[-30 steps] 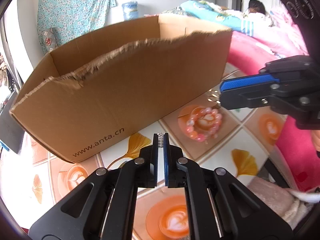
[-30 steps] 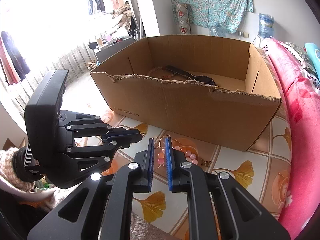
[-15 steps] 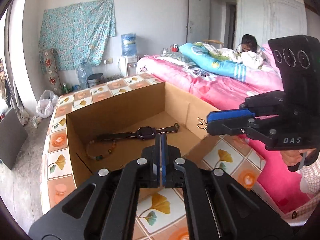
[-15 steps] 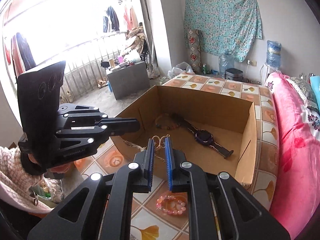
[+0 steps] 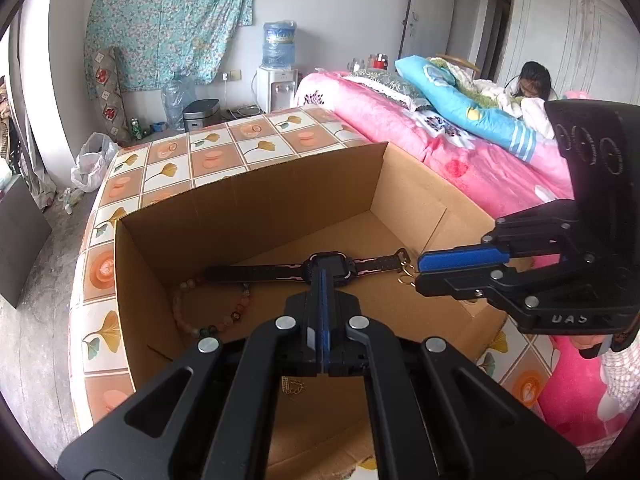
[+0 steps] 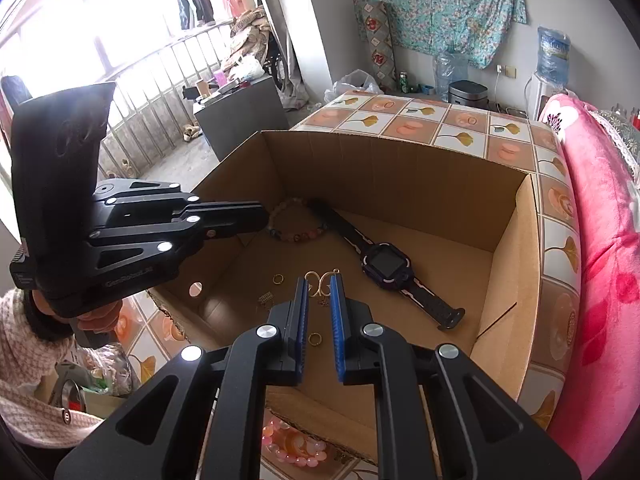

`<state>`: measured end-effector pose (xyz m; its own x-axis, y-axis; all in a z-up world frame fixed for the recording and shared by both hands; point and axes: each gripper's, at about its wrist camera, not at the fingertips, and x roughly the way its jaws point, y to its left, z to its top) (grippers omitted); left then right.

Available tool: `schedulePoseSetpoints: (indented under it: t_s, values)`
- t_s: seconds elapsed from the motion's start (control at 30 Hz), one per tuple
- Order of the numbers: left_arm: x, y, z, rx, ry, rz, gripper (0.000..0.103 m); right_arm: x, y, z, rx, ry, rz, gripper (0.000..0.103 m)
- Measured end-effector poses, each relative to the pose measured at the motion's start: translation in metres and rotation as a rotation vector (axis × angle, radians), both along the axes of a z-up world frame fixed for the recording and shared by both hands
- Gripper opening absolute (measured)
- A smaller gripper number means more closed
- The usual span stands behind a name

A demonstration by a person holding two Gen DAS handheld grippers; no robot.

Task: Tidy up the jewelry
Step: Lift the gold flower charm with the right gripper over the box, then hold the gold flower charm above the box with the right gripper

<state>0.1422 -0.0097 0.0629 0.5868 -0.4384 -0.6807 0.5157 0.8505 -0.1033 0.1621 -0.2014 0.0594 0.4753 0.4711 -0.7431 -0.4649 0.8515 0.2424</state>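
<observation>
right hand-held gripper (image 6: pixel 319 280) pinching gold earrings (image 6: pixel 318 282) over cardboard box (image 6: pixel 508 240), likely for dropping beside watch (image 6: pixel 386 262) | left hand-held gripper (image 5: pixel 323 276) hovering clenched, empty

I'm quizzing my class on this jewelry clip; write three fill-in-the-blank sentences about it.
1. The watch lies inside the ____ box.
2. The pink bead bracelet lies ____ the box, on the tablecloth.
3. The right gripper pinches a gold ____ over the box.

Missing: cardboard; outside; earring
</observation>
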Motion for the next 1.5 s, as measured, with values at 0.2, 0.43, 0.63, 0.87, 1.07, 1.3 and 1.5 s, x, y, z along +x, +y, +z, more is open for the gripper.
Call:
schedulePoseSetpoints:
  t_s: [0.2, 0.43, 0.63, 0.87, 1.07, 1.3, 1.5]
  values:
    - [-0.062, 0.027, 0.011, -0.070, -0.065, -0.019, 0.000, -0.012, 0.000, 0.007, 0.022, -0.024, -0.004, 0.011]
    - [-0.124, 0.056, -0.001, -0.107, -0.036, -0.040, 0.000, -0.017, 0.002, 0.013, 0.042, -0.040, 0.000, 0.011]
    - [-0.162, 0.055, -0.031, -0.126, 0.071, -0.123, 0.000, -0.023, 0.007, 0.018, 0.042, -0.045, -0.001, 0.011]
    - [-0.204, 0.008, -0.097, -0.009, 0.248, -0.311, 0.000, -0.032, 0.009, 0.024, 0.040, -0.055, -0.005, 0.011]
    - [-0.223, -0.028, -0.155, 0.338, 0.185, -0.374, 0.001, -0.035, 0.006, 0.019, 0.050, -0.043, -0.009, 0.011]
    - [-0.225, -0.037, -0.179, 0.469, 0.158, -0.384, 0.013, -0.036, 0.001, 0.015, 0.057, -0.038, -0.009, 0.011]
    - [-0.220, -0.044, -0.195, 0.534, 0.161, -0.370, 0.015, -0.035, 0.000, 0.010, 0.068, -0.031, -0.004, 0.011]
